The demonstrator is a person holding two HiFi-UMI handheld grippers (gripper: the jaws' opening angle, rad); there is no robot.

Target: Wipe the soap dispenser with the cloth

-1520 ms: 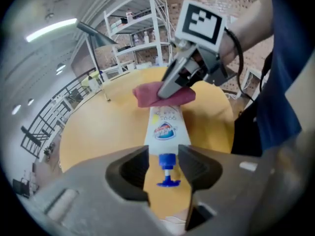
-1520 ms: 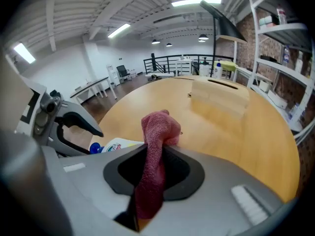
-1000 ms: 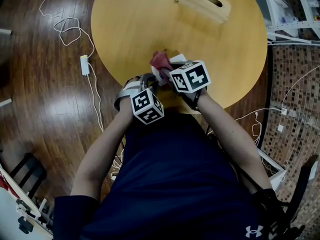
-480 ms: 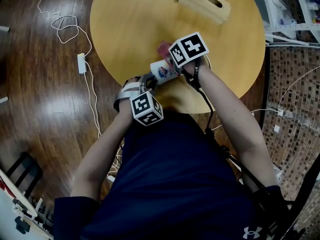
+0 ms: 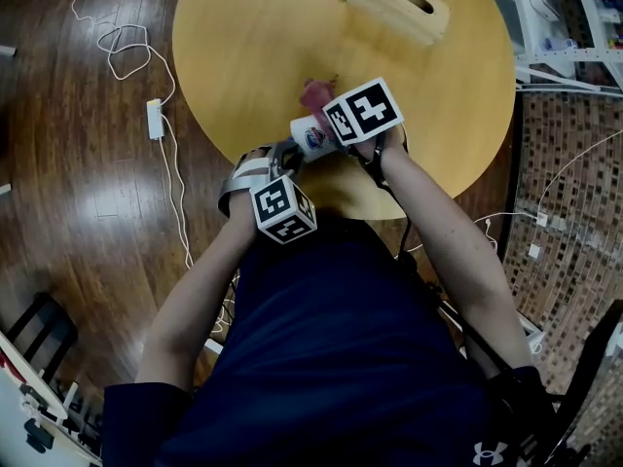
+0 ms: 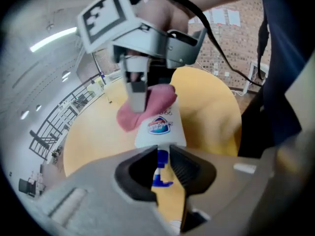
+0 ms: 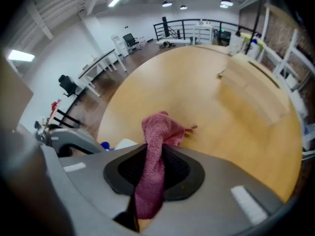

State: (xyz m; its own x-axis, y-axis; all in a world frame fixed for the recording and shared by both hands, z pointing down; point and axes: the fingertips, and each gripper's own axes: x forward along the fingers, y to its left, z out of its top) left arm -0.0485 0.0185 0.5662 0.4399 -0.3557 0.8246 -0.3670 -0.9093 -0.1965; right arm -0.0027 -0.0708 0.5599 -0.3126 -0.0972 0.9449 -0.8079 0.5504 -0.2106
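Observation:
The soap dispenser [image 5: 310, 138] is a white bottle with a blue and red label, lying tilted above the near edge of the round table. Its blue pump neck [image 6: 160, 168] is pinched between my left gripper's [image 6: 162, 161] jaws, which are shut on it. A pink cloth [image 7: 156, 151] is bunched in my right gripper [image 7: 153, 173], which is shut on it. In the left gripper view the cloth [image 6: 150, 104] lies against the bottle's [image 6: 158, 129] far end, under the right gripper [image 6: 138, 90]. In the head view the cloth [image 5: 314, 93] pokes out beyond the right gripper's marker cube.
A light wooden box [image 5: 397, 3] with a slot handle lies at the far side of the yellow table [image 5: 253, 47]. White cables and a power strip [image 5: 154, 120] run over the dark wood floor to the left. White shelving [image 5: 565, 27] stands at the right.
My right gripper has moved the cloth away from me along the bottle, uncovering the white body and its label. The left gripper has stayed in place on the pump.

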